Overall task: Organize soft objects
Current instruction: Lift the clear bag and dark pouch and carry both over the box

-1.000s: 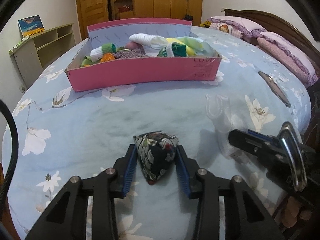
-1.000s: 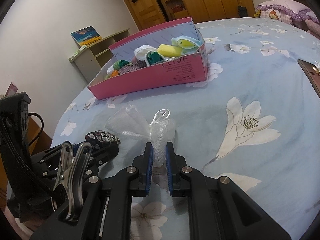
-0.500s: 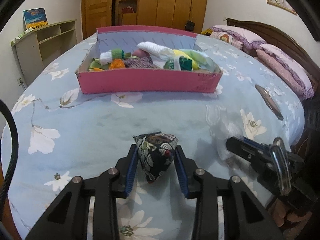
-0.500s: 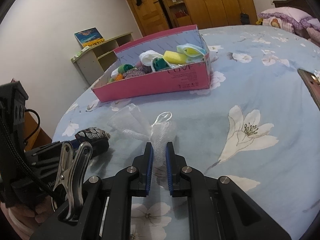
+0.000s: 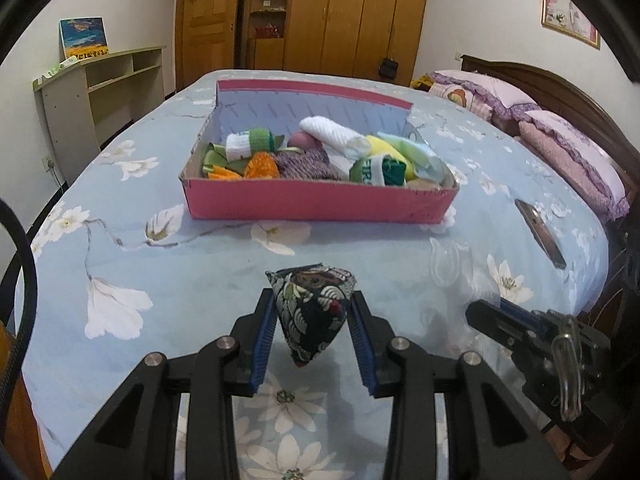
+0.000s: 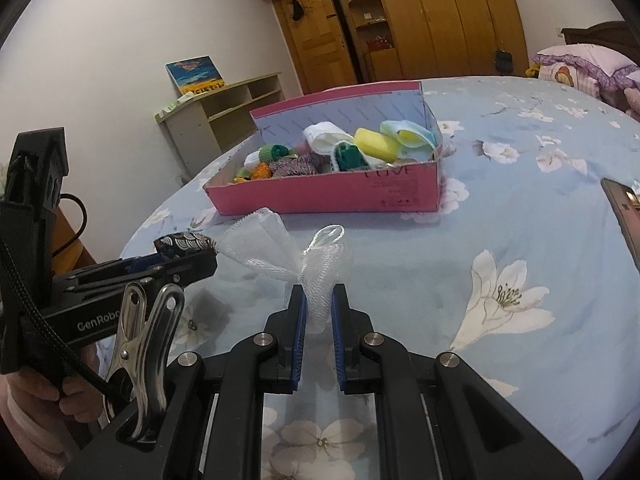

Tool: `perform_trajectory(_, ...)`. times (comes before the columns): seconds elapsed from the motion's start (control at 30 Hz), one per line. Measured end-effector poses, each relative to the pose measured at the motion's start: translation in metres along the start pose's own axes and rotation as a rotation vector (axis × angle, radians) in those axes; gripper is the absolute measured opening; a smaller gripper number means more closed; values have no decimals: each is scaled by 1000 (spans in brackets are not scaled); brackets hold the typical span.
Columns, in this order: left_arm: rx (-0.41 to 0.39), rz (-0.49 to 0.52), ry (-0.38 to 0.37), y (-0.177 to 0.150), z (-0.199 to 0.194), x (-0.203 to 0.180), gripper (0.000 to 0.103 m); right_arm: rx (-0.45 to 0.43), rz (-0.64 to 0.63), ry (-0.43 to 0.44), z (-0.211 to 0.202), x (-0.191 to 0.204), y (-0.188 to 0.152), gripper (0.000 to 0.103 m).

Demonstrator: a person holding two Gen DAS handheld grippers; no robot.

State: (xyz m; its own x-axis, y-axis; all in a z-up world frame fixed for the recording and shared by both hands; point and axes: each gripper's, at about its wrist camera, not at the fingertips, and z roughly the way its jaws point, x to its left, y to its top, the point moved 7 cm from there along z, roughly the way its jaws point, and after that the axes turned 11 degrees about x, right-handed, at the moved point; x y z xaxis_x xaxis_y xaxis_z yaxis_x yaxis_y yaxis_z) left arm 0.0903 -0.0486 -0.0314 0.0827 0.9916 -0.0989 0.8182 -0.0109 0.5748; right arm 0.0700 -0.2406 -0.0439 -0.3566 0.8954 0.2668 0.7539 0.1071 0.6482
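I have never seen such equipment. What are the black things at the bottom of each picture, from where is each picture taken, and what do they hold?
There is no robot here. A person holds one handheld gripping tool in each hand, and each tool carries a wide-angle camera that looks forward along its two fingers.

In the left camera's picture, the left tool is shut on a dark patterned triangular pouch. In the right camera's picture, the right tool is shut on a white mesh bath pouf.

Both are above a bed with a blue flowered bedsheet. Ahead on it stands an open pink box, which already holds socks and other soft things. A phone lies to the right.
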Motion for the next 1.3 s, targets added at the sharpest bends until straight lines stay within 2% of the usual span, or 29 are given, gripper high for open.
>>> perform_trajectory(0.17,-3,2,-4,10,-3,4,37,7,-5,4,-3,2,6,13)
perform_trajectory(0.47,-51,8,26,44,-17,16,37,19,-75,-31,-10,11,26,13)
perform_trajectory(0.67,-64,20,34,67,-15,19,37,19,-74,-36,-9,5,44,13)
perform_trajectory(0.97,-57,7,17,95,9,23,38,-33,-59,-65,-11,-6,79,13)
perform_trajectory(1.3,-45,-7,51,117,37,31,38,-71,-55,-78,0,-24,115,13)
